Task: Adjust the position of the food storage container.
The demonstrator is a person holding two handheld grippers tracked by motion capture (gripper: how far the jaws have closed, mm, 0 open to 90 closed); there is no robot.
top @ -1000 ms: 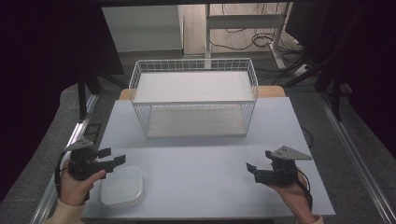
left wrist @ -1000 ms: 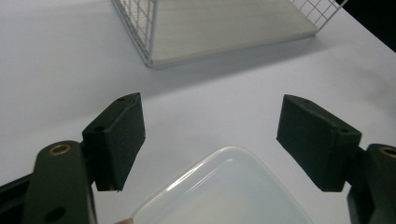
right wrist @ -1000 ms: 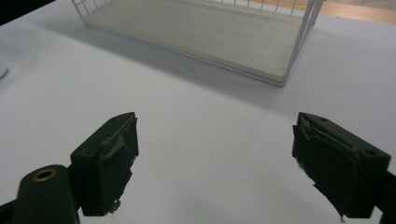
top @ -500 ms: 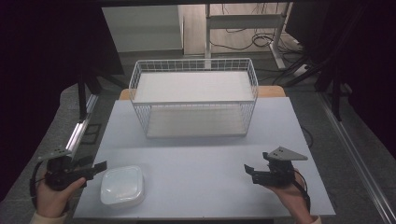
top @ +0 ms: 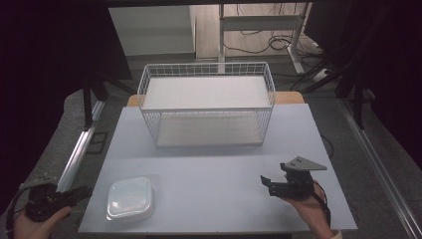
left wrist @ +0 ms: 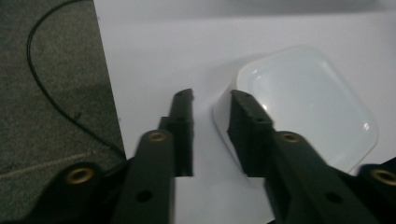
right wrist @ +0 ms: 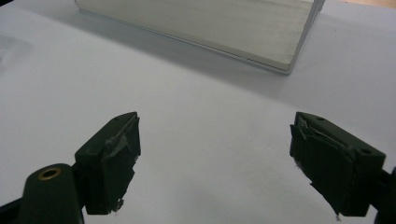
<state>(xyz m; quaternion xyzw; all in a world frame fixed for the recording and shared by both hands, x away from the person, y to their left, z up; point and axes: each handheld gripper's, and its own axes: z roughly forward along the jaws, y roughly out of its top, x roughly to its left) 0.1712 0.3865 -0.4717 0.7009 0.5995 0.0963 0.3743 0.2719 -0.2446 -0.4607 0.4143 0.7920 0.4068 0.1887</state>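
Our left gripper (top: 74,191) hangs off the table's (top: 209,169) left edge, jaws a little apart, holding nothing; the white dish (top: 130,198) sits near the front-left corner; the basket (top: 206,107) stands at the back; our right gripper (top: 268,183) is wide open; a bump could push the dish off.
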